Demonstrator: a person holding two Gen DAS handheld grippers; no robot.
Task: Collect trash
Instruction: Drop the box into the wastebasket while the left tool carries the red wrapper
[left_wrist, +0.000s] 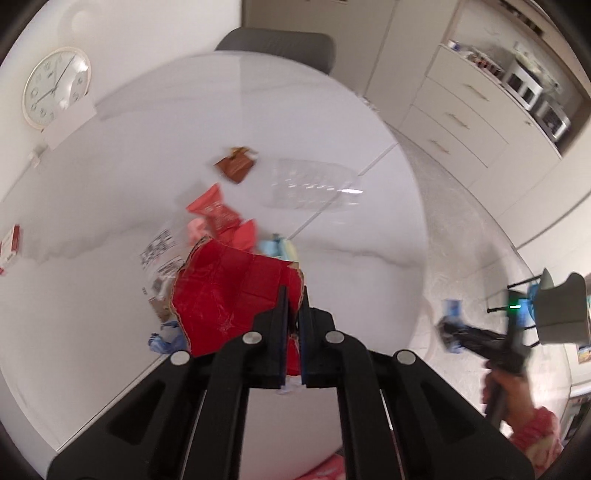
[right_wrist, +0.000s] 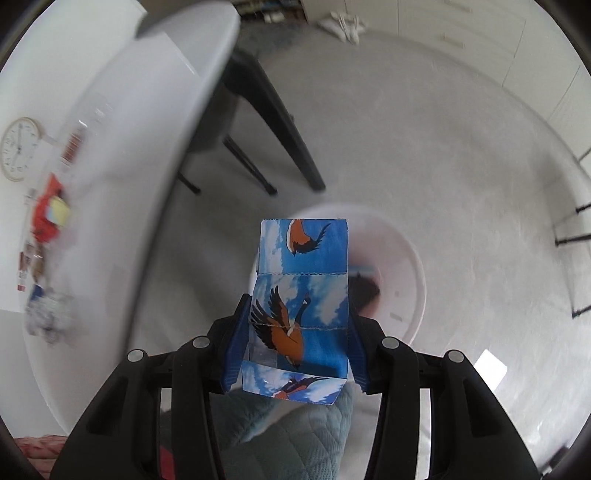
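My left gripper is shut on a torn red cardboard piece and holds it over the white table. More trash lies on the table: red wrappers, a brown wrapper, a clear plastic bottle and blue scraps. My right gripper is shut on a blue box printed with geese and holds it above a white bin on the floor. The right gripper also shows in the left wrist view, off the table's right edge.
A grey chair stands at the table's far side. A red-and-white box lies at the table's left. Black table legs stand left of the bin. Drawers and appliances line the right wall.
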